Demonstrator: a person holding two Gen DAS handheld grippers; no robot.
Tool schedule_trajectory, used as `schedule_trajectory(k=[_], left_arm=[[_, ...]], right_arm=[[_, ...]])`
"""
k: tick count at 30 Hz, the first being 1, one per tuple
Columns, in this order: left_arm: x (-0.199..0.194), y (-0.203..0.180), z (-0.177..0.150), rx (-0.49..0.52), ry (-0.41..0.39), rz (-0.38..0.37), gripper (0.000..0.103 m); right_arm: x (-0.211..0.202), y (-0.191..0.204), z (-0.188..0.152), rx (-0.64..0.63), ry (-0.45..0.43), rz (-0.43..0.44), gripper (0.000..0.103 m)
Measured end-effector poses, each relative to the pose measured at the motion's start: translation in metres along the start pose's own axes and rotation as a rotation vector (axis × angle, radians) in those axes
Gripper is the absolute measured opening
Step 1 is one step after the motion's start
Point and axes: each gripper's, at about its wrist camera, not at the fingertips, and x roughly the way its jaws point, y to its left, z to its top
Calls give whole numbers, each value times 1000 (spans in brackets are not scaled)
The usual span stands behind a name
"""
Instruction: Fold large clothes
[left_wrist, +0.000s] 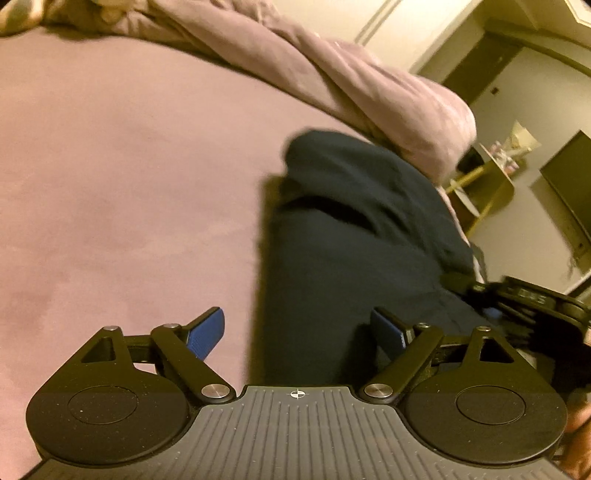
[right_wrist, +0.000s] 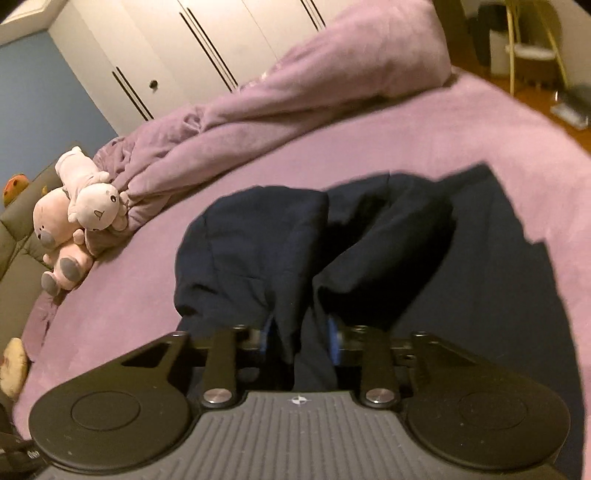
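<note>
left gripper (left_wrist: 297, 334): fingers spread, empty | dark garment (left_wrist: 351, 240) on pink bed (left_wrist: 110, 166)

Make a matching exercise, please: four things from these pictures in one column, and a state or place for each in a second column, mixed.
Things
1. left gripper
2. right gripper
3. plush toys
4. duvet

States
A. bunched along the far side of the bed
B. shut on the dark garment
C. open, holding nothing
D. lying by the duvet's end

Pairs: 1-C, 2-B, 3-D, 4-A
</note>
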Motion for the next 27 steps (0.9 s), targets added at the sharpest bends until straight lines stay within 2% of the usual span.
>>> schedule_trajectory(k=[3, 5, 8, 10, 12, 16, 19, 20, 22, 25, 27], left_arm=[[-7, 15, -1, -9, -15, 63, 90], [-2, 23, -2, -37, 24, 83, 89], [4, 17, -6, -46, 71, 44, 86], [4, 0, -10, -2, 64, 16, 87], [6, -18, -12, 40, 60, -3, 87], [12, -45, -17, 95, 64, -46, 88], [19, -58, -17, 111, 74, -55, 88], [19, -60, -16, 116, 67, -47, 88], [18, -60, -15, 130, 54, -23, 87], [20, -59, -19, 112, 48, -9, 87], [21, -56, -21, 81, 54, -20, 87]], right_arm=[[-24, 18, -2, -105, -66, -25, 20], [-42, 28, 0, -164, -102, -48, 19], [-72, 34, 8, -220, -176, -62, 19], [-90, 24, 12, -215, -209, -72, 19], [-95, 3, 11, -183, -208, -125, 19], [-82, -51, 1, -69, -154, -214, 19], [-68, -82, -12, -22, -120, -236, 24], [-69, -85, -12, -20, -118, -231, 28], [-82, -79, -8, -12, -144, -235, 30], [-116, -59, 0, -15, -273, -256, 32], [-128, -46, 10, 24, -330, -179, 32]])
